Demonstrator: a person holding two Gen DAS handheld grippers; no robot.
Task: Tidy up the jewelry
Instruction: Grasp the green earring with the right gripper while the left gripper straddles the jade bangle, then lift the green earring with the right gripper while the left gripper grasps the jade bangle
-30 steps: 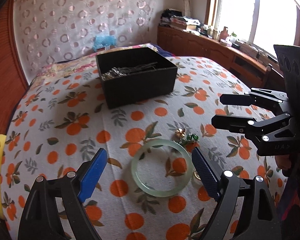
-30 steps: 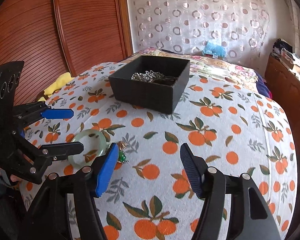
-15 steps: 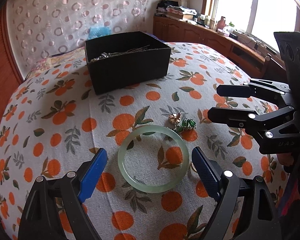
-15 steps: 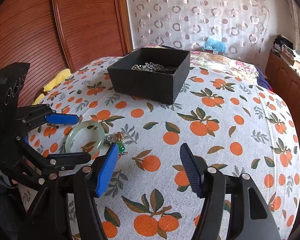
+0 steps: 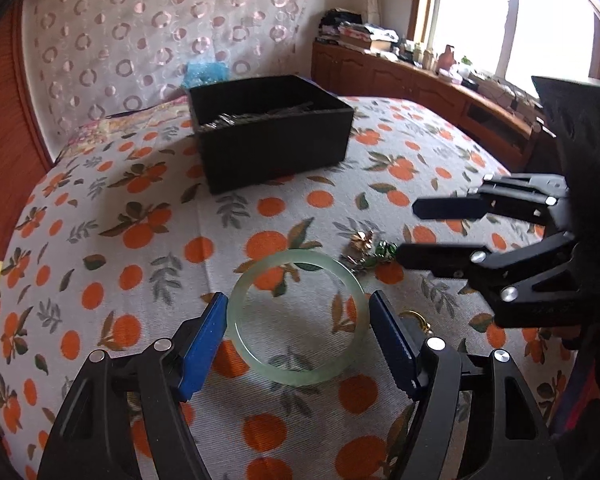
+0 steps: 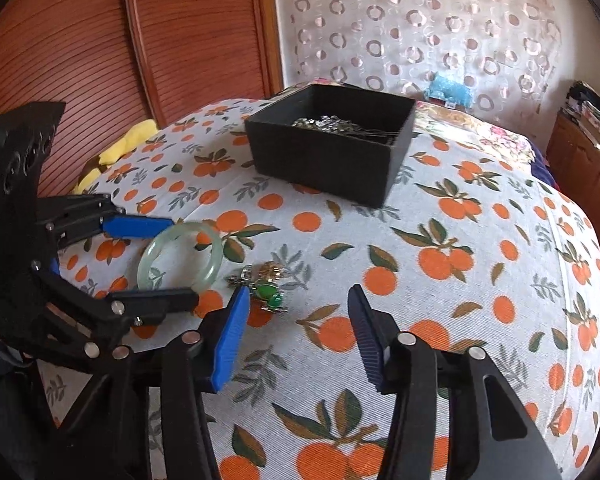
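Jade-green bangle [image 5: 296, 316] sits between the blue pads of our left gripper [image 5: 298, 334], flat on the orange-print bedspread [image 5: 148, 240]; the pads are spread to either side of the ring and sit at or just off its outer edge, and we cannot tell for certain whether they touch it. From the right wrist view the same bangle [image 6: 180, 258] lies framed between that gripper's two fingers, one above it and one below.

Our right gripper [image 6: 296, 330] hangs with its jaws parted and nothing between them, only bedspread beneath. Just ahead of its left pad lies a small cluster of brooches [image 6: 266, 286], one green and one gold-toned, resting on the cloth just beside the bangle. In the left wrist view that cluster [image 5: 366, 250] is just beyond the bangle and to the right, near the tip of the right gripper's lower finger. A small gold ring [image 5: 414, 318] shows just outside our left gripper's right pad.

Well ahead of both tools stands the black box [image 5: 272, 136], open-topped, with silver chains [image 6: 328, 123] heaped inside
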